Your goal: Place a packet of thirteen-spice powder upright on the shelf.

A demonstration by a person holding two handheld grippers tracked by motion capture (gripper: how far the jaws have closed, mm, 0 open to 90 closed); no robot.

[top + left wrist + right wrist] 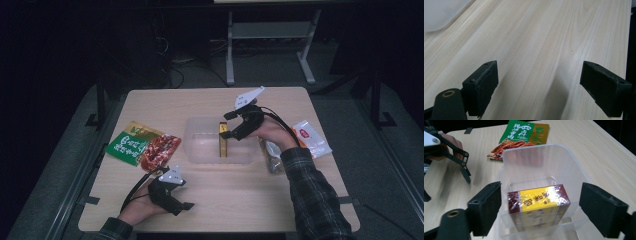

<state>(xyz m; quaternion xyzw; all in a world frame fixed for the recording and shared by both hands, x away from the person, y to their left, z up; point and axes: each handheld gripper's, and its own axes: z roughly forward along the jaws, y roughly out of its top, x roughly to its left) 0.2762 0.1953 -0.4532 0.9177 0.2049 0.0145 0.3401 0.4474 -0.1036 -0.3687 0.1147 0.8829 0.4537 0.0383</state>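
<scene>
Small box (537, 206) standing on end inside clear tub (200, 150) mid worktop (210, 200); right claw (539, 210) wide, pads either side of box top, not pressing. Left claw (539, 87) wide, empty, over bare wood. Box judged light, stiff, film-wrapped so slippery; best gripped across narrow faces near top
</scene>
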